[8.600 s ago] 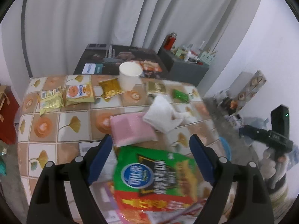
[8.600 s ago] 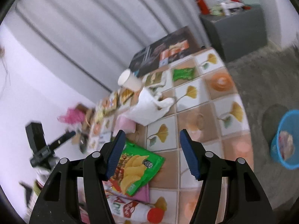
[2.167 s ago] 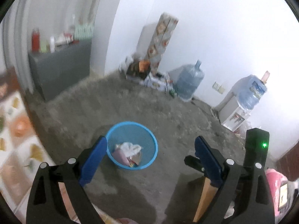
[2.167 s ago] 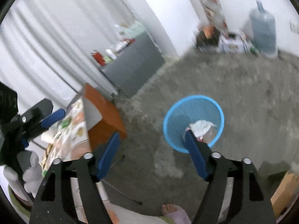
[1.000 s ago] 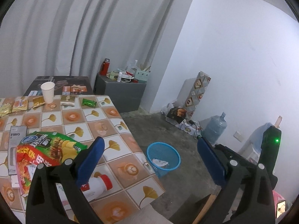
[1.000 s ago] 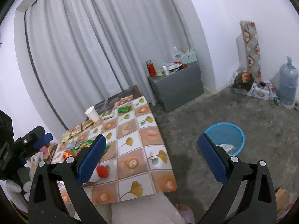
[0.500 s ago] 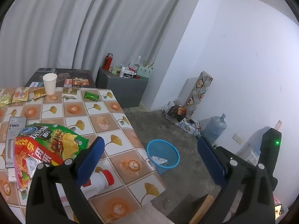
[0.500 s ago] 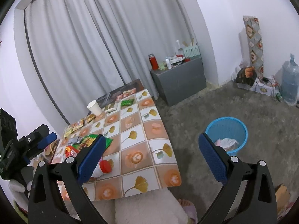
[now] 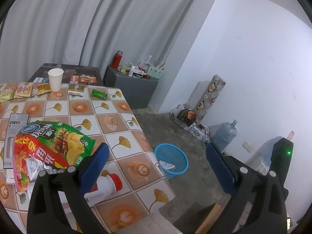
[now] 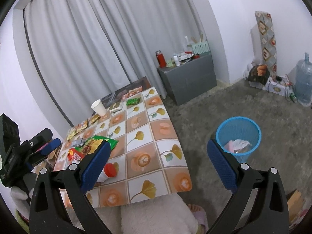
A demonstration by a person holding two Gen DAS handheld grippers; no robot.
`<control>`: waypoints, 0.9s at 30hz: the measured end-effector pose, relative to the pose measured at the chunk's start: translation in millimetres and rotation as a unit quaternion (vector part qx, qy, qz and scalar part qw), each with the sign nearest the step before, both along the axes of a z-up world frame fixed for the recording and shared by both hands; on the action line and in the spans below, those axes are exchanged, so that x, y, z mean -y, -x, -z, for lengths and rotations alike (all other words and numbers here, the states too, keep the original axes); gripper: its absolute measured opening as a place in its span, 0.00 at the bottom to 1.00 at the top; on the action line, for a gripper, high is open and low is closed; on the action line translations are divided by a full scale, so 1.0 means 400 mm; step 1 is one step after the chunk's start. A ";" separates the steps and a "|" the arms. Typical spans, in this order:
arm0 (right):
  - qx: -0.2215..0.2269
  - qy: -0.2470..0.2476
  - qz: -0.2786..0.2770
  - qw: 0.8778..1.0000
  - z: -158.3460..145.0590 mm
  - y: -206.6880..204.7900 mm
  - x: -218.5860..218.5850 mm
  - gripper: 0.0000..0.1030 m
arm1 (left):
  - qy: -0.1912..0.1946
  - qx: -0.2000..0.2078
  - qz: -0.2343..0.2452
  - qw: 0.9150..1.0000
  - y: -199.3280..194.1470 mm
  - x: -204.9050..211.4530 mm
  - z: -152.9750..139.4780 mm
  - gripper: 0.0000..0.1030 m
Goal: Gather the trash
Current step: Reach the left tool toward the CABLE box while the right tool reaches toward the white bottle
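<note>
Since both tools hovered over the bin two seconds back: both views now look across the table [image 9: 124, 120] again — a drop looks finished.
Bin: blue basket [image 10: 238, 134] on the floor just off the table's corner, crumpled white and pink trash inside.
Meaning for task: one load seems delivered; next pick is due.
Trash left: green-and-red chip bag [image 9: 52, 142], a red-capped white bottle [image 9: 105, 185] lying beside it, small snack packets and a paper cup [image 9: 55, 79] at the far edge.
Left gripper [image 9: 156, 167]: raised above the near table edge, jaws spread wide, nothing between them.
Right gripper [image 10: 157, 165]: also high and level — jaws spread wide, empty.
</note>
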State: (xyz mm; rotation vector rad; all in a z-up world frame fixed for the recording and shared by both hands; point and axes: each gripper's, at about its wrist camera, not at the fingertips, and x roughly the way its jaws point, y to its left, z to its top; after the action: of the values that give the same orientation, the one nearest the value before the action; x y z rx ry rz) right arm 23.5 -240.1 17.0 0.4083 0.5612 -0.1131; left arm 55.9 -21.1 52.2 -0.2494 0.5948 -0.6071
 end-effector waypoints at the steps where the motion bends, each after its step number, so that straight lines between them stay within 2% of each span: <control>1: 0.000 0.000 0.000 1.000 0.001 0.000 -0.001 0.92 | 0.000 0.000 0.000 1.000 0.000 0.000 0.000 0.94; 17: 0.000 -0.006 0.001 1.000 0.000 0.002 0.003 0.92 | -0.003 0.007 -0.012 1.000 0.005 -0.015 0.001 0.94; 22: 0.004 -0.035 0.022 0.999 0.009 0.016 0.043 0.92 | -0.012 0.040 -0.082 0.996 0.029 -0.116 -0.027 0.94; 27: -0.006 -0.081 0.017 0.997 0.036 -0.005 0.063 0.92 | -0.027 0.057 -0.172 0.983 0.070 -0.273 -0.033 0.94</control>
State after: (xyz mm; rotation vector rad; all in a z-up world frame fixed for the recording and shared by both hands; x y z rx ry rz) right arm 25.5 -265.2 2.7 0.5754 0.5768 -0.1020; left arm 27.9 88.0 65.6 -0.2568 0.4428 -0.2676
